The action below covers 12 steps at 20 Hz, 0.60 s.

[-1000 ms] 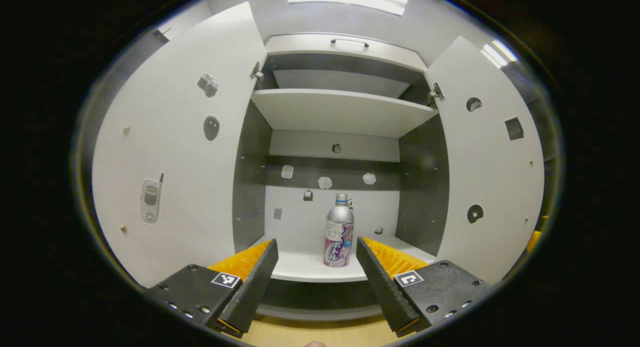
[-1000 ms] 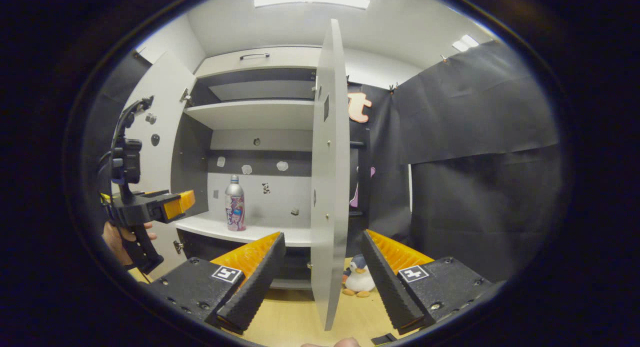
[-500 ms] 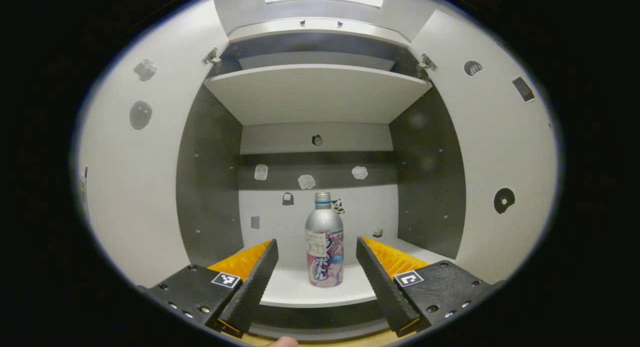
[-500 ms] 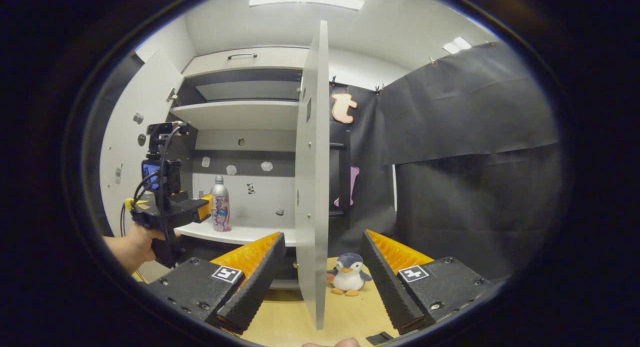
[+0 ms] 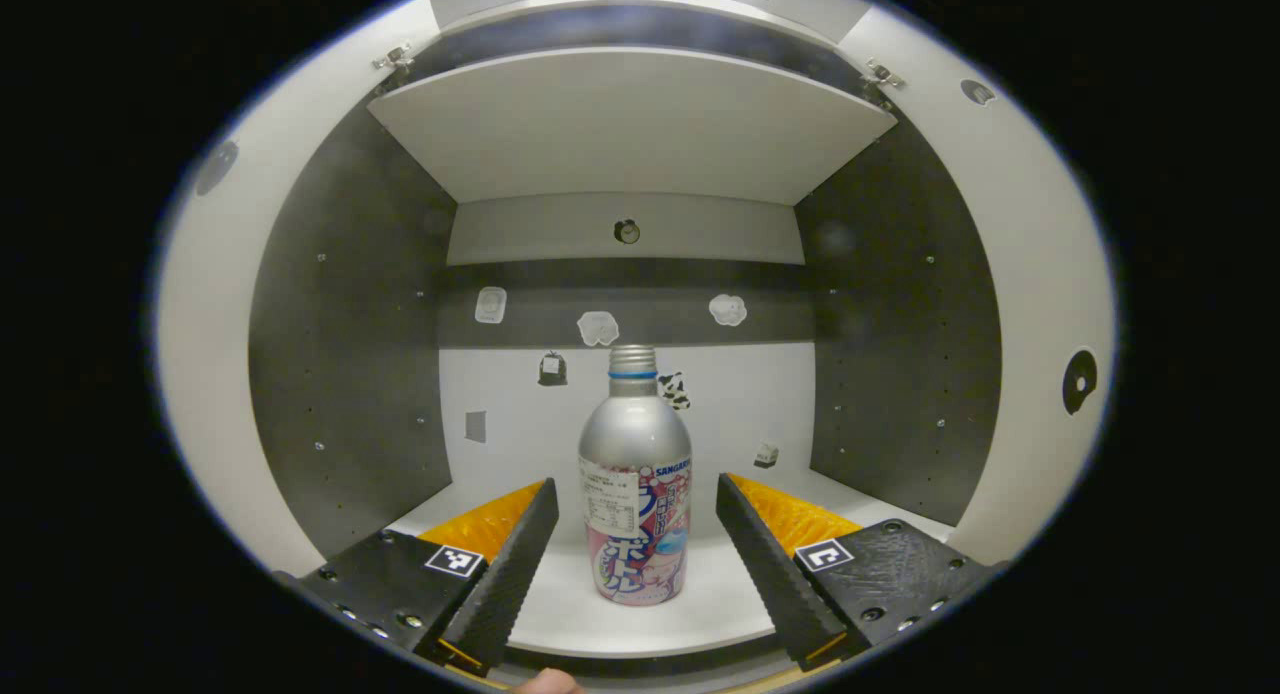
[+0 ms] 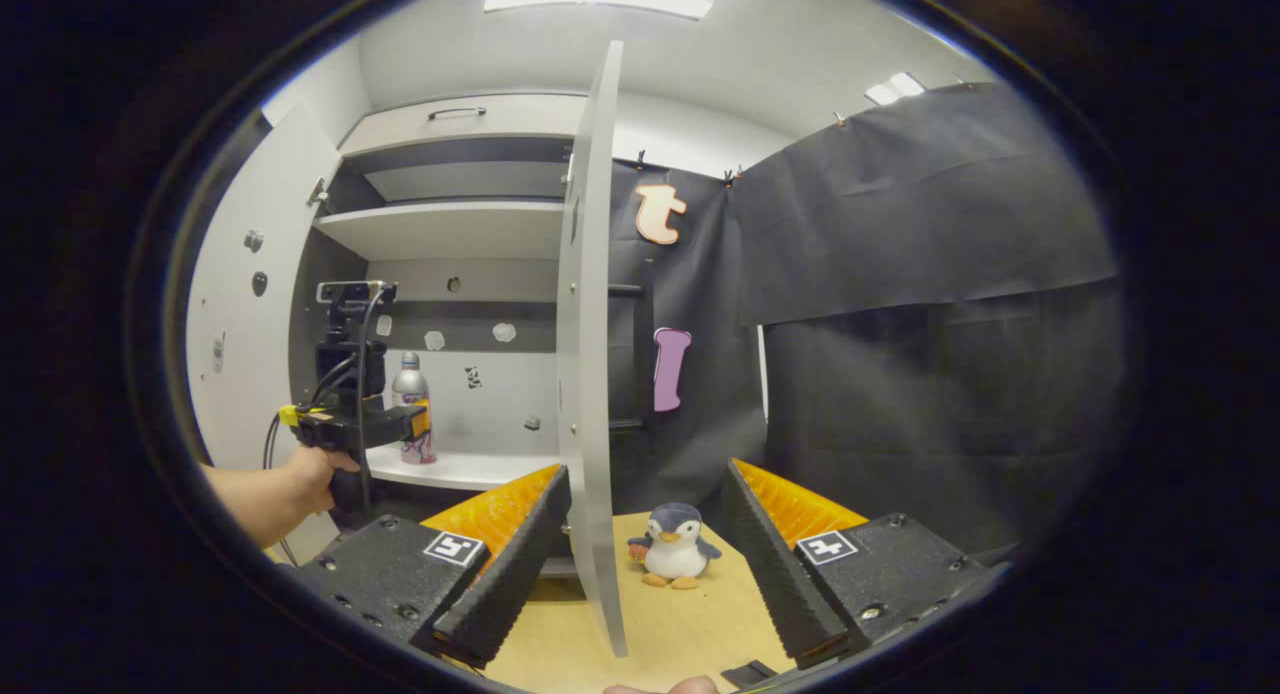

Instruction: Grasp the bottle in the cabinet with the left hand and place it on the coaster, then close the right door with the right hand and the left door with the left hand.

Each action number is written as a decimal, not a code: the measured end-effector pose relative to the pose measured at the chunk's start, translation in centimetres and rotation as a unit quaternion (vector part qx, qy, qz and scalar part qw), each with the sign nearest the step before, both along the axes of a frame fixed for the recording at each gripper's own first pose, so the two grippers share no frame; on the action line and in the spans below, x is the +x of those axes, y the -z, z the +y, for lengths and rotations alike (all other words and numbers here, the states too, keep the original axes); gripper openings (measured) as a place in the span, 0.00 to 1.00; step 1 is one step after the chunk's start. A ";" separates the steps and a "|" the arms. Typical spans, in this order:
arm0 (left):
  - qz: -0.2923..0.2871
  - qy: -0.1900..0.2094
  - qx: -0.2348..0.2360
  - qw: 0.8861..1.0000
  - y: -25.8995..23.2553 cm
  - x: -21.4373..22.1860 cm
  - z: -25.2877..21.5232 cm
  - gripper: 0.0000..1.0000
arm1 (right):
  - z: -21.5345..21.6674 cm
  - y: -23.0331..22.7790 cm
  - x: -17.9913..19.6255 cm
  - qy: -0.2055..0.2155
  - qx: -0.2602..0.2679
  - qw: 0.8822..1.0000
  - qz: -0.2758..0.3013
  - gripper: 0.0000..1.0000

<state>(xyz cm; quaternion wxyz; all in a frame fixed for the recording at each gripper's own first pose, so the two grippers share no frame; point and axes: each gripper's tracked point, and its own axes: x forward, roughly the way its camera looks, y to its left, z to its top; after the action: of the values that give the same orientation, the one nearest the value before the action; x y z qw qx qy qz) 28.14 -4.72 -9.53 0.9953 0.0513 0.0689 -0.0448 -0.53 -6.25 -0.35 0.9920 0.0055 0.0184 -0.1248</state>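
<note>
Cabinet (image 5: 340,354) stands with both doors swung wide, right door (image 6: 585,374) edge-on in the right gripper view, giving clear reach inside. Bottle (image 5: 636,499) upright on the lower shelf (image 5: 640,624), centred for a side grip. Left hand-held gripper (image 5: 632,559) spread wide, straddling the bottle, probably not touching yet. Right hand-held gripper (image 6: 645,554) gaping, empty, waiting above the wooden surface (image 6: 690,624) near a toy penguin (image 6: 675,559).

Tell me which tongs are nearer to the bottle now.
Left. The left tongs are open around the bottle on the cabinet shelf; the right tongs hang outside, by the right door.
</note>
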 end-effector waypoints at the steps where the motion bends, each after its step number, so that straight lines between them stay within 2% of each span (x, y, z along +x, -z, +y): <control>1: 0.010 -0.003 0.000 1.000 0.7 0.6 0.1 0.98 | -0.2 0.1 0.1 0.002 0.001 1.000 0.001 0.99; 6: 0.034 0.003 0.002 0.999 3.2 2.3 -0.3 0.98 | -1.1 0.4 -0.3 0.015 0.005 1.000 0.000 0.99; 8: 0.025 -0.001 0.013 1.000 2.8 1.9 -0.5 1.00 | -1.5 0.3 -0.5 0.020 0.007 1.000 -0.001 0.99; 10: 0.013 -0.005 0.018 1.000 2.0 1.4 -0.8 0.98 | -1.7 0.7 -0.5 0.022 0.011 1.000 0.002 0.99; 12: 0.013 -0.016 0.022 1.000 2.0 1.6 -0.5 0.84 | -1.7 1.1 -0.4 0.019 0.015 1.000 0.009 0.99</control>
<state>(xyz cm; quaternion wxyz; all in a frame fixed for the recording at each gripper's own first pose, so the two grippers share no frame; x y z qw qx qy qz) 29.72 -5.18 -11.53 0.9935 0.0712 0.0839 -0.0277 -0.95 -7.90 -1.40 0.9890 0.0198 0.0291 -0.1436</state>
